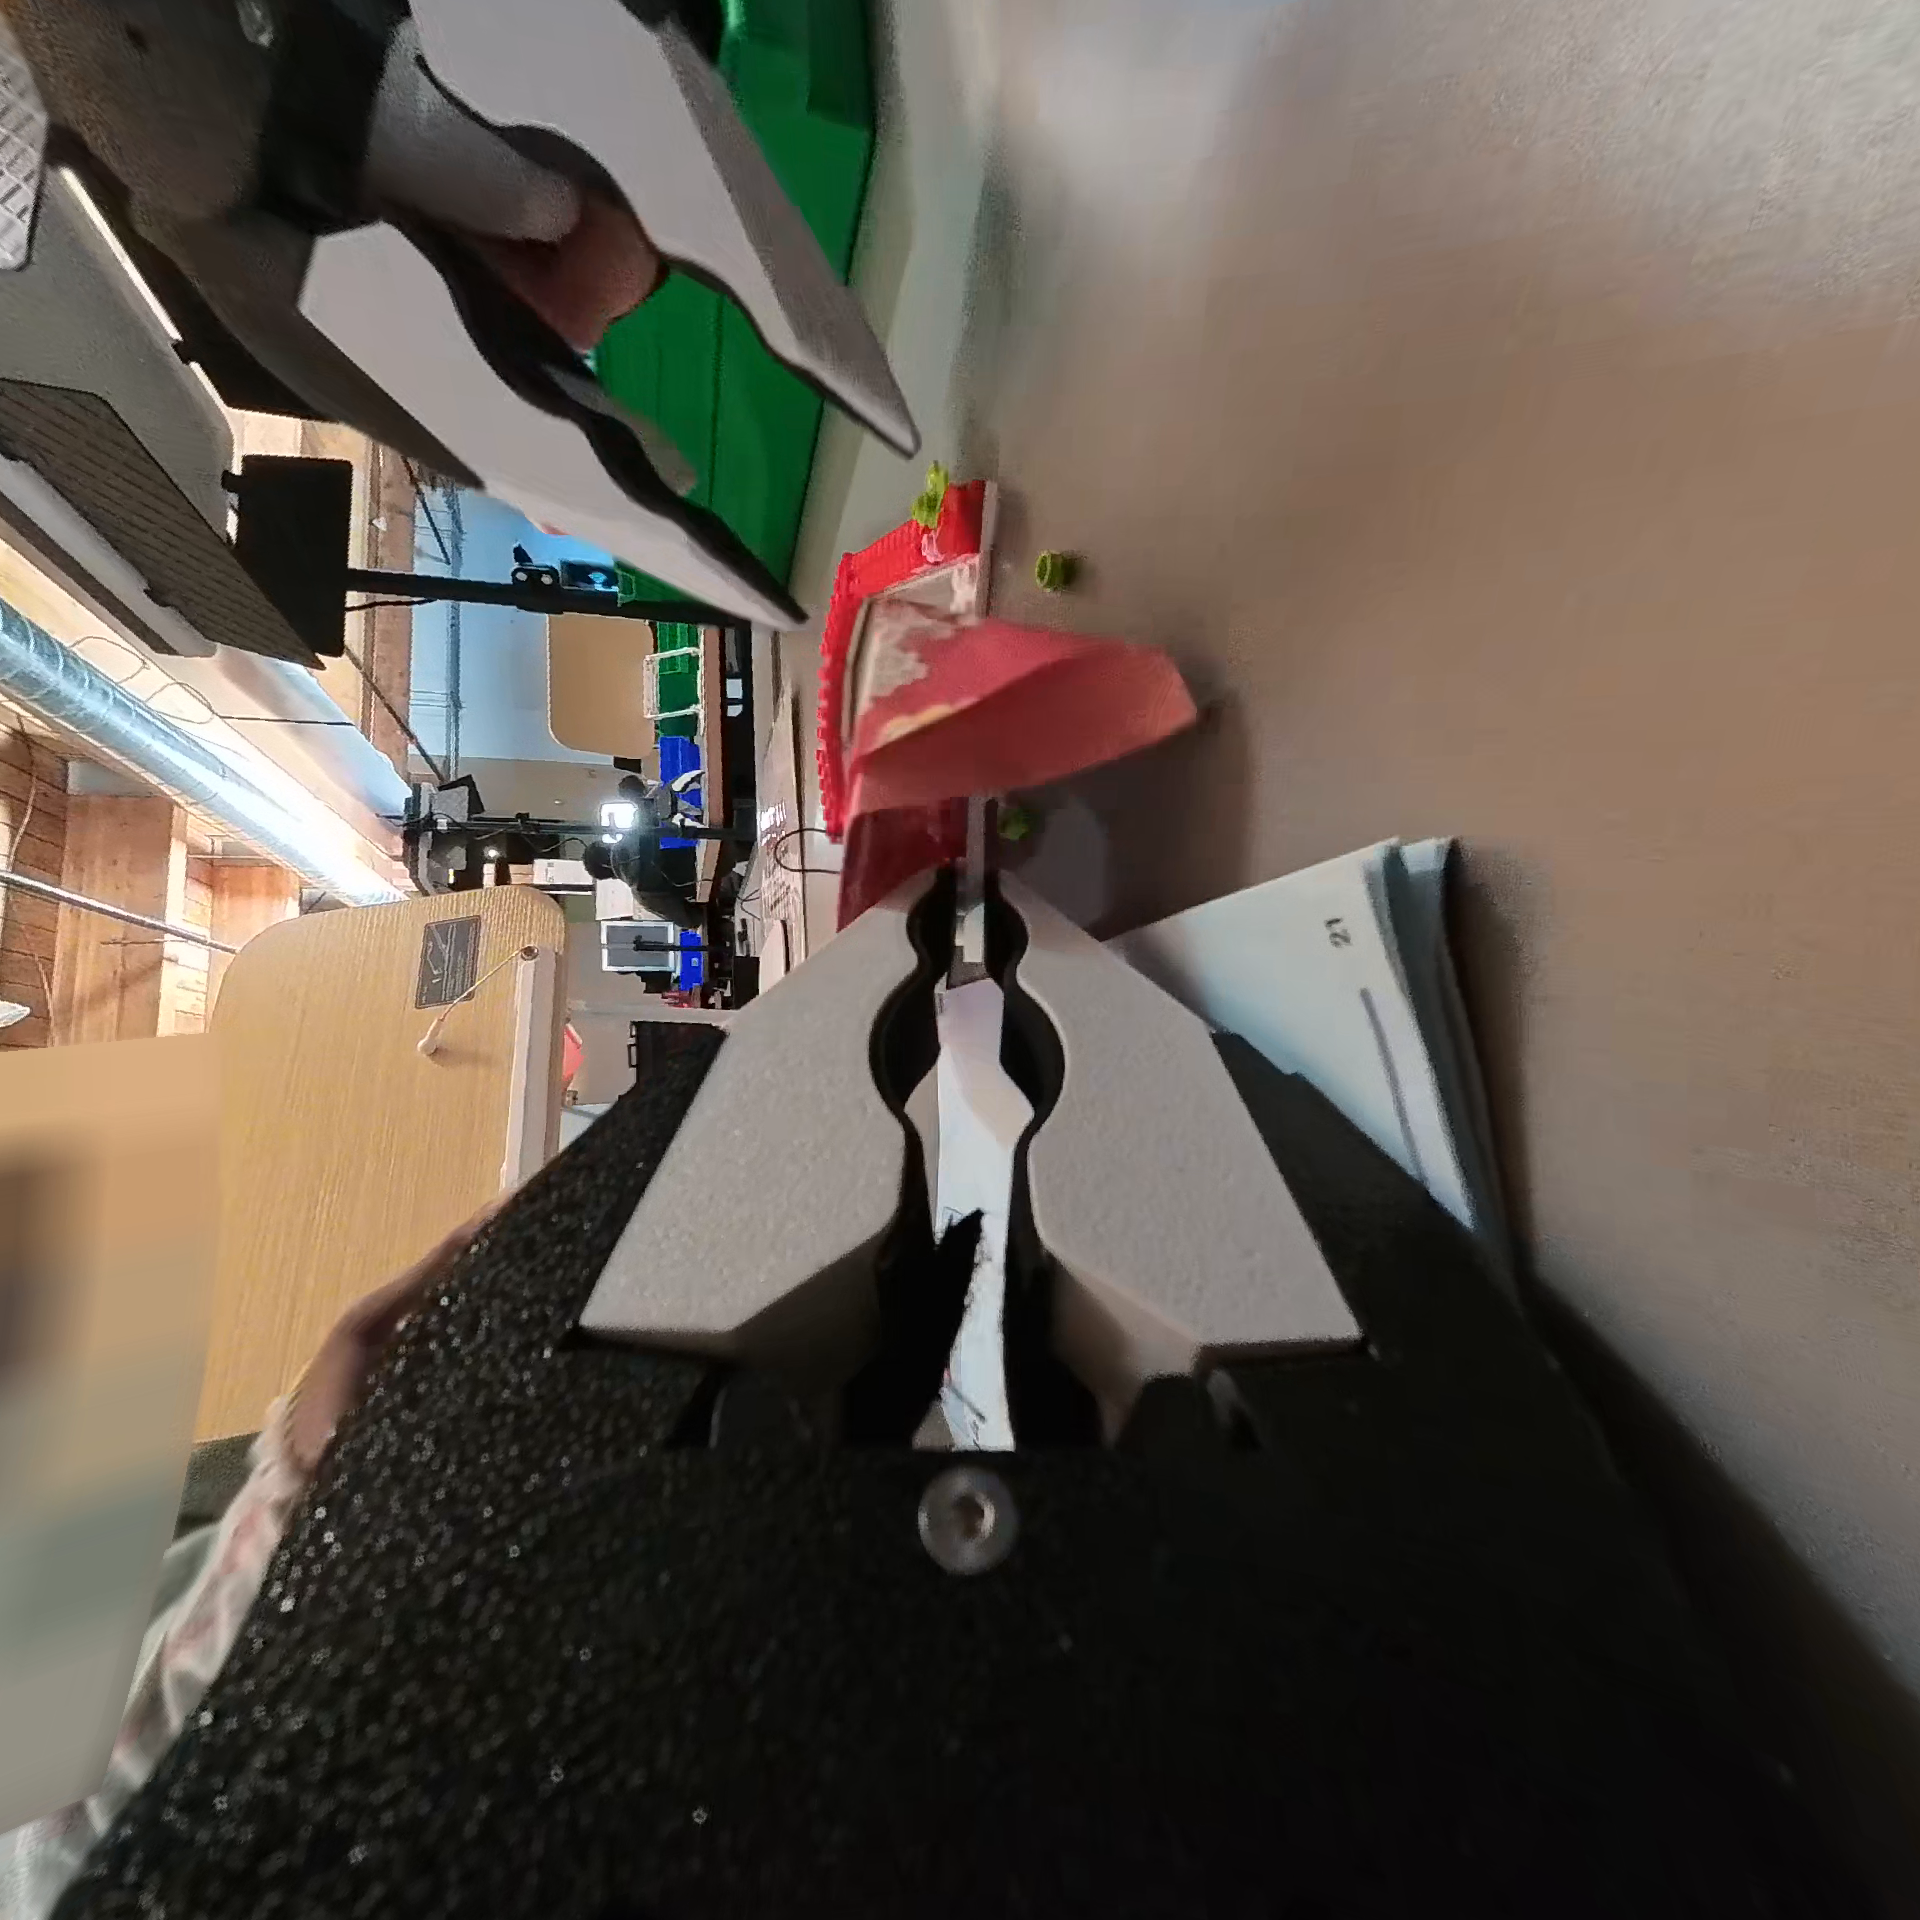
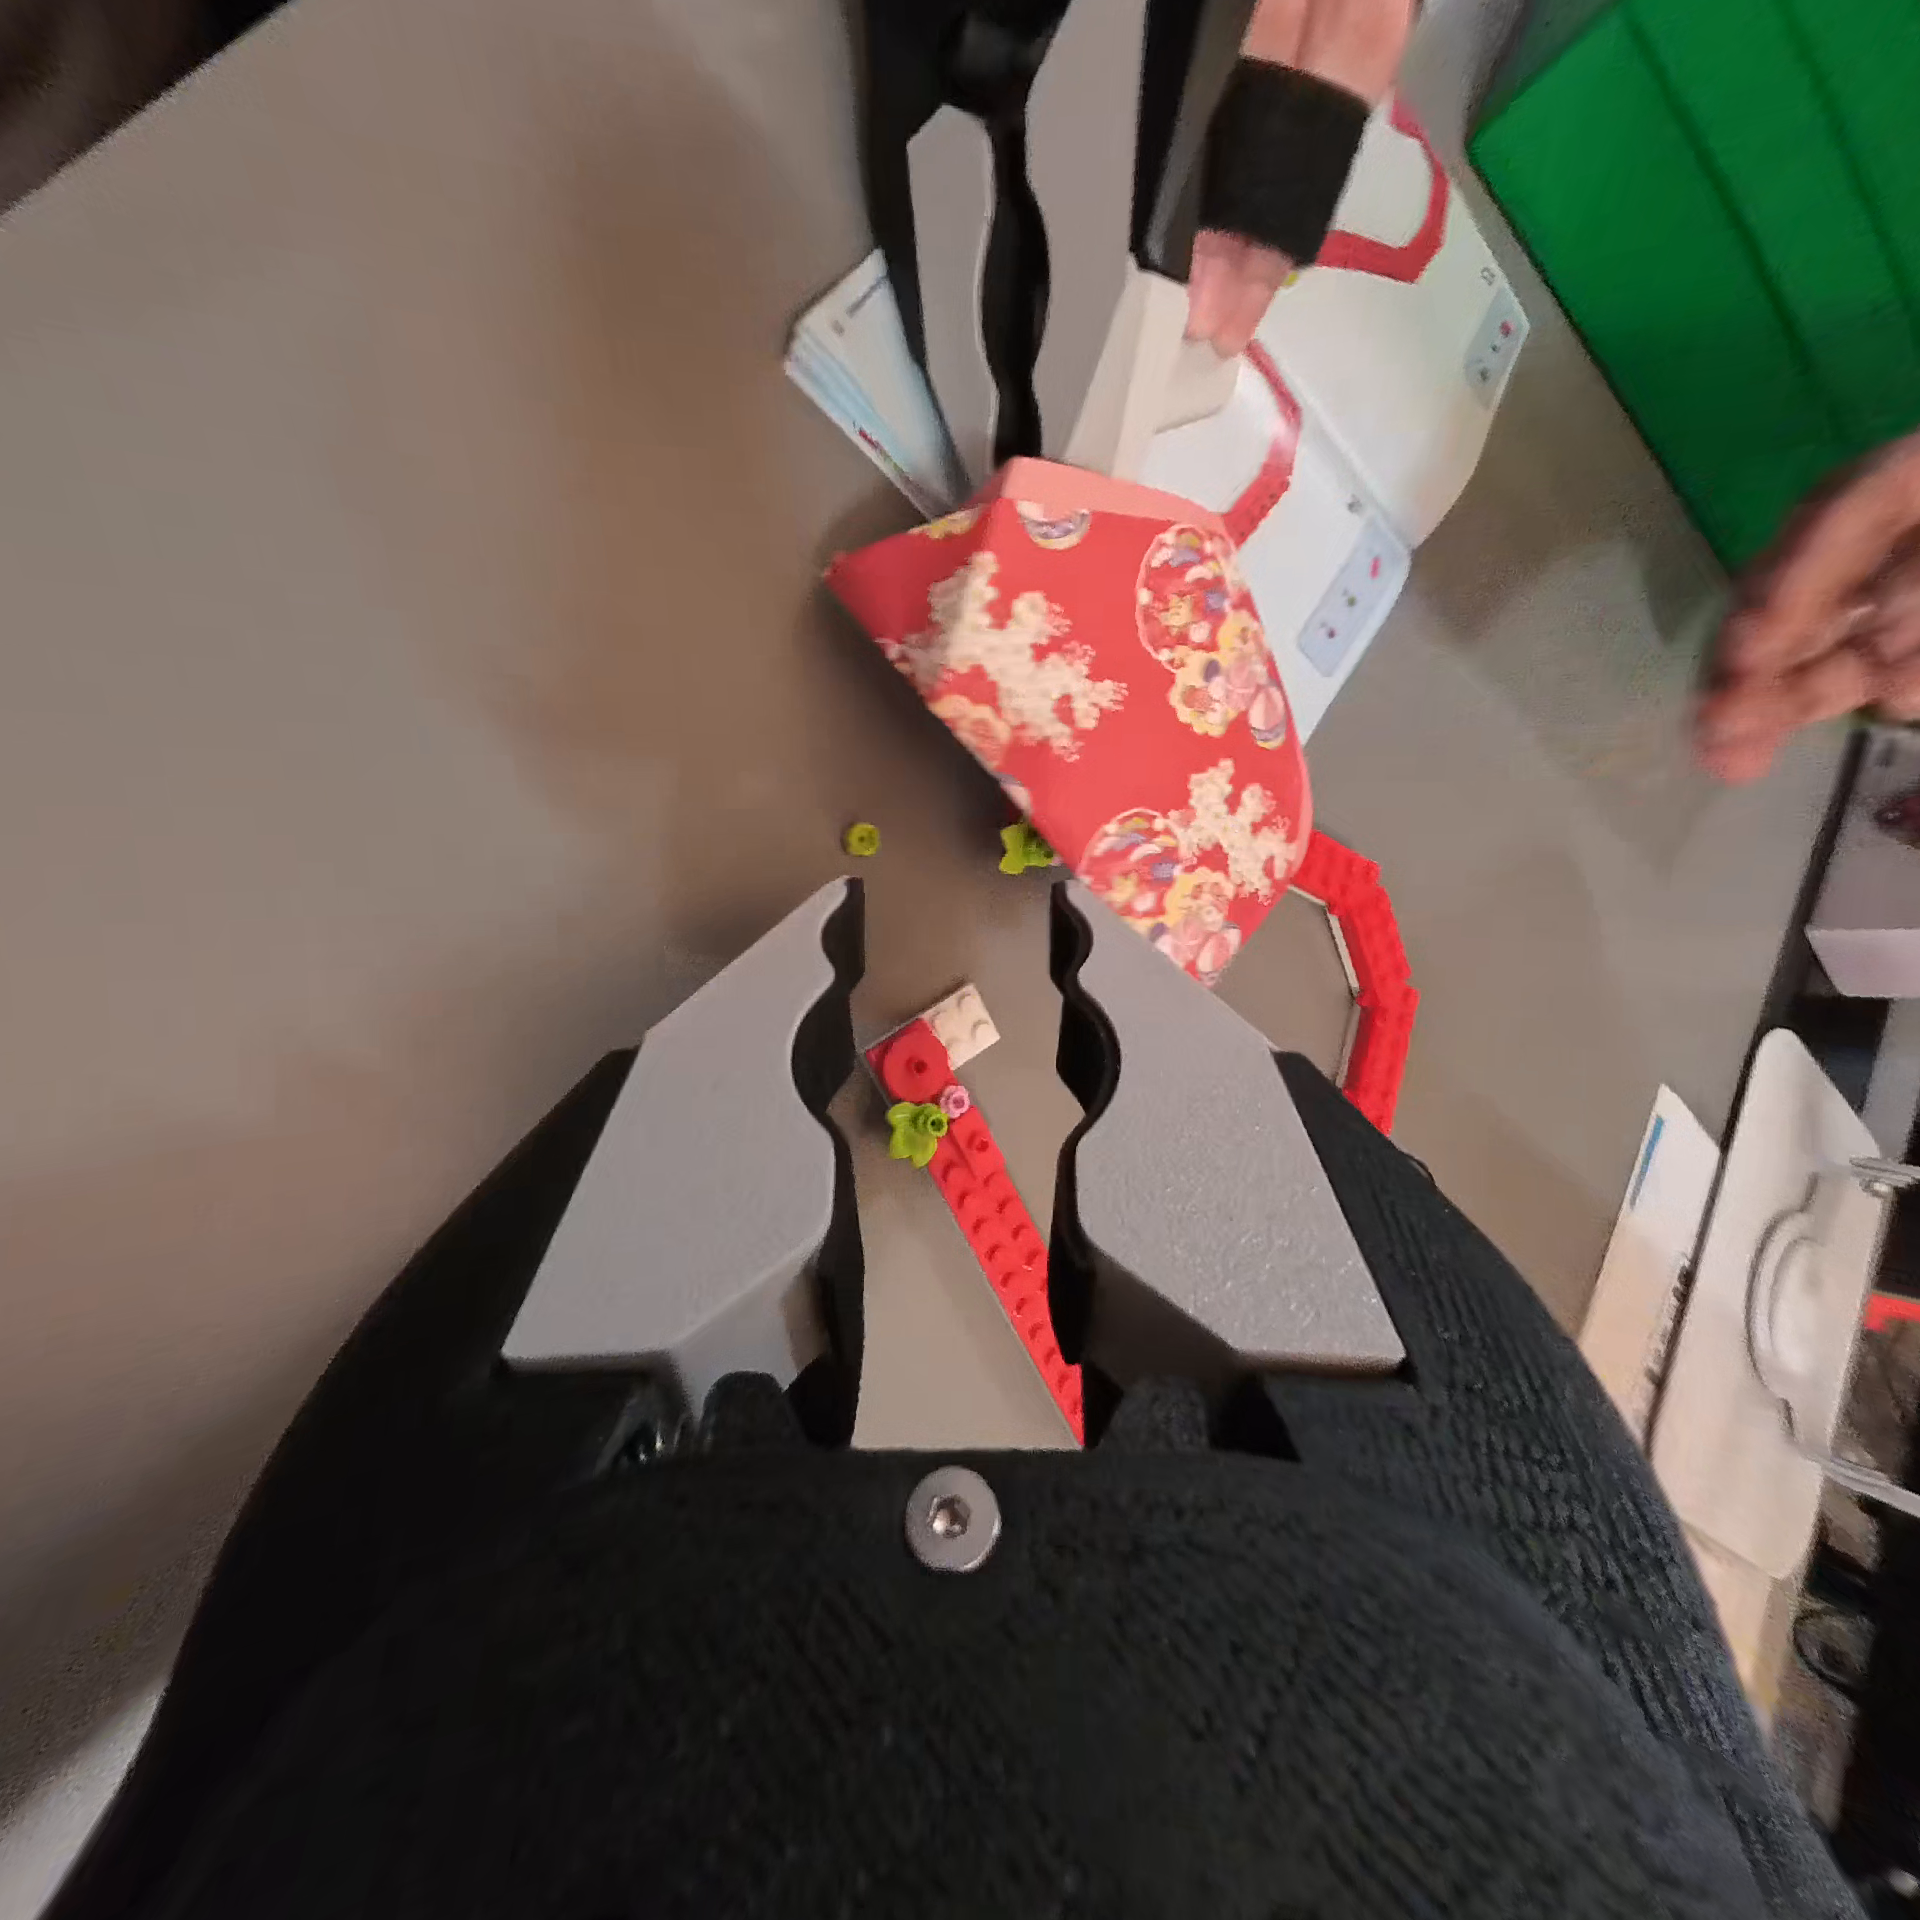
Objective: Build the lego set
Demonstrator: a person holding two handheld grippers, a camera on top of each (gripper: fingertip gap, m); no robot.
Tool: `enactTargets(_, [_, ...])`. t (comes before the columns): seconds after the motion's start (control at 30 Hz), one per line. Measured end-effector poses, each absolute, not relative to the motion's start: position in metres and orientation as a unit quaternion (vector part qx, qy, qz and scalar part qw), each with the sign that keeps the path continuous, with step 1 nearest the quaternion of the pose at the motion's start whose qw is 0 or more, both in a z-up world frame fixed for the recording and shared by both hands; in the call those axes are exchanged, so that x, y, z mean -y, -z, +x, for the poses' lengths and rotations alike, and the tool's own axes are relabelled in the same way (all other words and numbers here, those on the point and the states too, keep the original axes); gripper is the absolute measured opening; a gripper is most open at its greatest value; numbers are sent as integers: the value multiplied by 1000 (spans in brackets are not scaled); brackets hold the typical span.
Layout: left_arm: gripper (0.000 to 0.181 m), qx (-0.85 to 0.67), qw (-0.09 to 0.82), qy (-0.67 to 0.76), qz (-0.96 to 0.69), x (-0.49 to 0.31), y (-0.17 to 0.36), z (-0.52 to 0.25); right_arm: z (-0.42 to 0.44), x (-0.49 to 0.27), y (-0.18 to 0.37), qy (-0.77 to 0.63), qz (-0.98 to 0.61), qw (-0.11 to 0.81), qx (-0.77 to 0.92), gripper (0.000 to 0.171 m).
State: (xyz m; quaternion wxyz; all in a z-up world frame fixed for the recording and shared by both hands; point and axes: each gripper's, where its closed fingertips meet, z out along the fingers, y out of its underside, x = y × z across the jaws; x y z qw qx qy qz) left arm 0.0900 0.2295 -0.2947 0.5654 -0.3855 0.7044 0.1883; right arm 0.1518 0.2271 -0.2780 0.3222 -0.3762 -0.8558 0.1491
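My left gripper [image 1: 971, 899] is shut on the edge of a red flower-patterned paper sheet [image 1: 1018, 696] and holds it tilted above the table; both show in the right wrist view, the gripper [image 2: 1018, 447] and the sheet [image 2: 1101, 707]. My right gripper [image 2: 956, 888] is open and empty above a red lego strip [image 2: 987, 1195] that carries a white plate [image 2: 964, 1023], a lime leaf [image 2: 914, 1130] and a pink flower [image 2: 954, 1099]. A curved red lego frame [image 2: 1377, 997] lies partly under the sheet. Loose lime pieces [image 2: 861, 837] lie nearby.
An open instruction booklet [image 2: 1382, 436] lies behind the sheet on the grey table [image 2: 416, 623]. A green box [image 2: 1714, 260] stands at the far right. A person's blurred hand [image 2: 1818, 623] is at the right edge. White packets [image 2: 1766, 1299] lie at the right. Some 7 cm of space lies between my two pairs of fingers.
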Motion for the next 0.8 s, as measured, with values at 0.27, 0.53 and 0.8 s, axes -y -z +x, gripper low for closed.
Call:
enactTargets(0.27, [3, -709, 561, -190, -383, -229, 297, 90, 133, -247, 288, -105, -325, 428, 836, 28])
enactTargets(0.53, [3, -711, 559, -189, -382, -229, 298, 91, 122, -254, 286, -21, -264, 502, 823, 13])
enactTargets(0.8, [2, -712, 558, -189, -382, -228, 298, 92, 119, -256, 275, -3, -245, 541, 804, 0])
